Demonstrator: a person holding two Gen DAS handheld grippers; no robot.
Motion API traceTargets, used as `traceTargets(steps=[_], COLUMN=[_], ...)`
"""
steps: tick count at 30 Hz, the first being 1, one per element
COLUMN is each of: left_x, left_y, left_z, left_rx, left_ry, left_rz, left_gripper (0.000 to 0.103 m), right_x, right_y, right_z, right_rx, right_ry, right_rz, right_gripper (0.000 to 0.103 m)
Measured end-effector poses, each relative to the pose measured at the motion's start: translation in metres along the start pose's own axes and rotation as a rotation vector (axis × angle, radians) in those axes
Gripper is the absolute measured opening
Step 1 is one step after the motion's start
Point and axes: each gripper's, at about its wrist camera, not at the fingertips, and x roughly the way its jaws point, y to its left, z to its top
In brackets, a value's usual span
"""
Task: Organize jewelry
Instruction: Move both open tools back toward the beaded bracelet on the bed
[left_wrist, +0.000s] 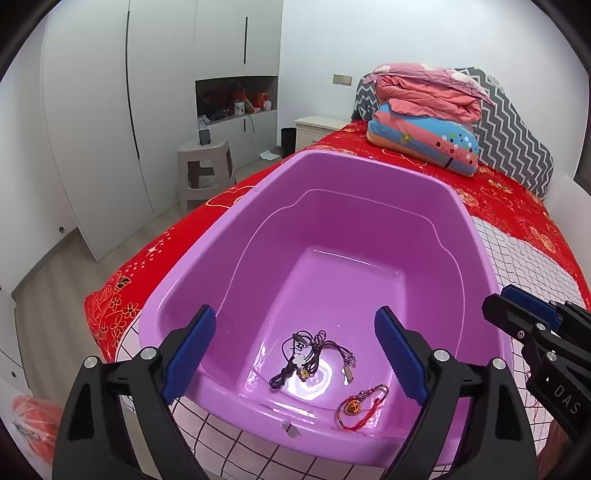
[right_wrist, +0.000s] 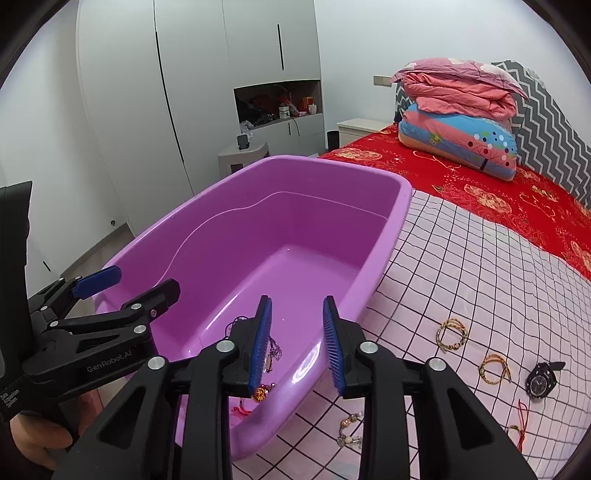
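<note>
A purple plastic tub (left_wrist: 332, 192) stands on the bed. On its floor lie a tangled dark cord necklace (left_wrist: 306, 360) and a red cord with a gold charm (left_wrist: 356, 408). My left gripper (left_wrist: 295, 326) hovers over the tub's near end, jaws wide apart, nothing between the pads. My right gripper (right_wrist: 297, 310) is above the tub's (right_wrist: 295, 221) near right rim, jaws partly apart and empty. On the checked sheet to the right lie two gold bracelets (right_wrist: 451, 332), (right_wrist: 494, 368), a black watch (right_wrist: 543, 376), a beaded bracelet (right_wrist: 349, 432) and a red cord (right_wrist: 521, 424).
Folded quilts and a pillow (left_wrist: 424, 122) are piled at the bed's head on the red bedspread (left_wrist: 498, 199). A grey stool (left_wrist: 205, 170) and white wardrobes (left_wrist: 92, 110) stand left of the bed. A hand (right_wrist: 37, 439) holds the left gripper's handle.
</note>
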Motion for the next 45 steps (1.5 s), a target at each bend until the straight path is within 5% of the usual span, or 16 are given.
traceTargets(steps=[16, 45], left_x=[-0.035, -0.091], left_y=[-0.025, -0.142], left_z=[-0.016, -0.1], left_rx=[0.029, 0.145], left_ry=[-0.002, 0.028], left_rz=[-0.008, -0.221], left_gripper=[0.097, 0.097], right_x=[-0.044, -0.154], right_y=[-0.028, -0.143], right_z=[-0.036, -0.194], right_rx=[0.066, 0.282], right_ry=[-0.015, 0.001], right_rz=[-0.017, -0.225], right_gripper=[0.054, 0.058])
